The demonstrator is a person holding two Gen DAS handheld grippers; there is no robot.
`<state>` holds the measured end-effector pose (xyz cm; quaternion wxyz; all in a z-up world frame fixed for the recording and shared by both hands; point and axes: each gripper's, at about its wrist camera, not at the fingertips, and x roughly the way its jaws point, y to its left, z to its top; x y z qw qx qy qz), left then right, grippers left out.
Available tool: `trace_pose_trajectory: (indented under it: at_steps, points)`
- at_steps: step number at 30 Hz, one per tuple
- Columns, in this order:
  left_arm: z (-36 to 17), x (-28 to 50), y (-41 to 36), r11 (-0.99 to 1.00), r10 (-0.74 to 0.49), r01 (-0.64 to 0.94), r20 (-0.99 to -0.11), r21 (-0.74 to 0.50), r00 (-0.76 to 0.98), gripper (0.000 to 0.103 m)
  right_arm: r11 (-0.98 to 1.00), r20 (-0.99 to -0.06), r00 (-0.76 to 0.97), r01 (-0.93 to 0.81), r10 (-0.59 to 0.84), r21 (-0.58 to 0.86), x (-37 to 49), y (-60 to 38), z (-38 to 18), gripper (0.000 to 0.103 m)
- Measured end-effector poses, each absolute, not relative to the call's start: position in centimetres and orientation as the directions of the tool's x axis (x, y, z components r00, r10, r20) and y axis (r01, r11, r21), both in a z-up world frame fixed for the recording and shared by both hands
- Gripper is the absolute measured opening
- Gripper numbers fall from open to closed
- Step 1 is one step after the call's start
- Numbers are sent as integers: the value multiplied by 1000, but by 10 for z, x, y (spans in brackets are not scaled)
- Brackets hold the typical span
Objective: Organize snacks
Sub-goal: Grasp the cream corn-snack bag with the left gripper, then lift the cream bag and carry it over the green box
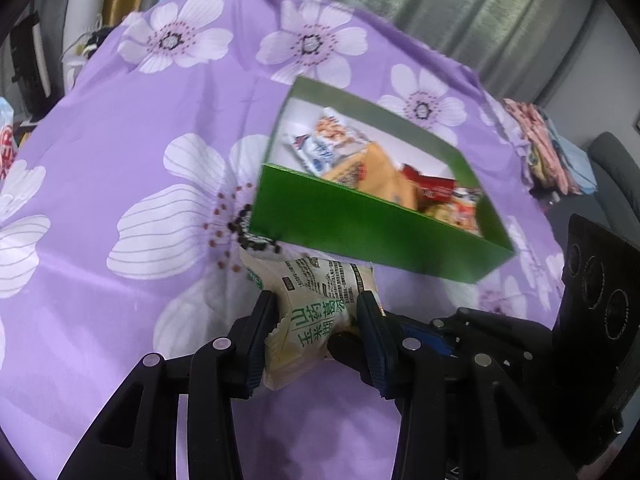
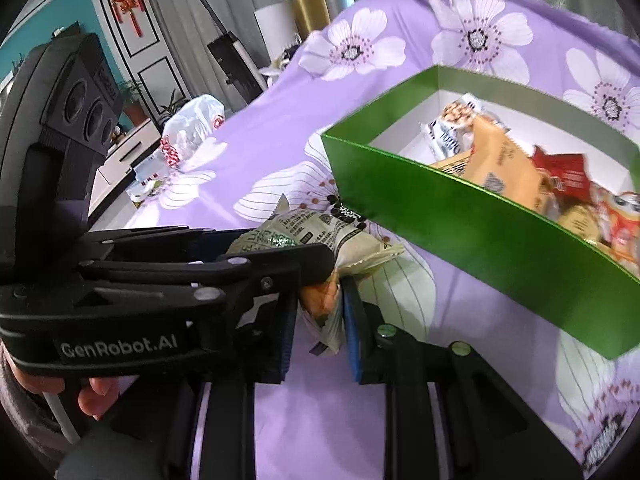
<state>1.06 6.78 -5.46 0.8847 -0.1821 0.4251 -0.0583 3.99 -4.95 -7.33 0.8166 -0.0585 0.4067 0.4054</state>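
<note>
**Two packets gripped, box wall ahead**

The left claw [image 1: 316, 320] is pinching a cream packet with green lettering [image 1: 320, 292] across its crumpled middle, both pads pressing into the wrapper. The right claw [image 2: 320, 292] is squeezing a second, orange-and-cream packet [image 2: 326, 332] between its blue pads. Both packets are sitting just in front of the near corner of the green box [image 1: 360, 224], above the purple flowered cloth [image 1: 120, 120]. The pictures are not showing whether they are clear of the cloth.

The step in hand, as I am reading it, is carrying both packets over the near wall and into the box. The snacks already inside [image 1: 360, 160] are crowding the right end, while the left end is showing bare white floor, so that end is looking like the better place to drop them.

To do it well:
- Be raising both claws until the dangling wrapper ends are passing above the green rim, since a snag could tip the light box.
- Be keeping the claws apart; in the right wrist view the left one is crossing just above the right claw's packet.
- Be releasing one packet at a time, low inside the box.
</note>
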Motion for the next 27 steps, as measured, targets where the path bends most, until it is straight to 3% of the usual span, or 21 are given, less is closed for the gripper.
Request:
trace_pose_trajectory:
  at_steps: [27]
  points:
    - [25, -26, -33, 956, -279, 133, -673, -261, 685, 42, 734, -578, 525, -648, 625, 204, -22, -153, -1, 23]
